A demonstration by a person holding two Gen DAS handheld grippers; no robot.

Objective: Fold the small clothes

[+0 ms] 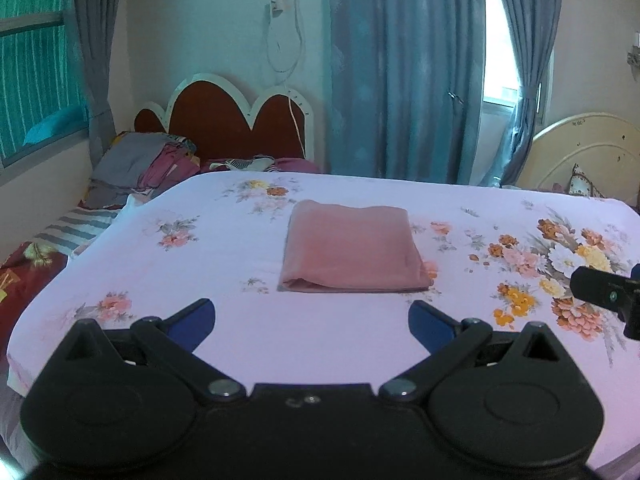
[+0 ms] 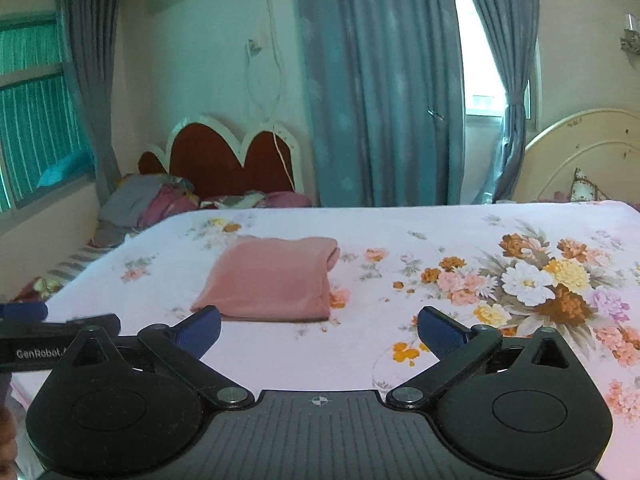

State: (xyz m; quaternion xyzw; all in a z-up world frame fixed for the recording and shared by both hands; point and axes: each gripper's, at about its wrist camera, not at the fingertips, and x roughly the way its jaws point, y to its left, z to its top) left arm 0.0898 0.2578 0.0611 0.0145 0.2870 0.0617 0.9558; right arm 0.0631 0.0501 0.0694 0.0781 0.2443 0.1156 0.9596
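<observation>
Pink garment (image 1: 352, 246), folded flat, neat rectangle

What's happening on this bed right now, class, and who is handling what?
A person holds a hand-held gripper in each hand over a bed with a floral sheet. A pink garment lies on the sheet, already folded into a neat rectangle. The left hand-held gripper and the right hand-held gripper both stand open and empty, short of the garment and not touching it. The fold looks finished. Other clothes are heaped by the red headboard behind.
</observation>
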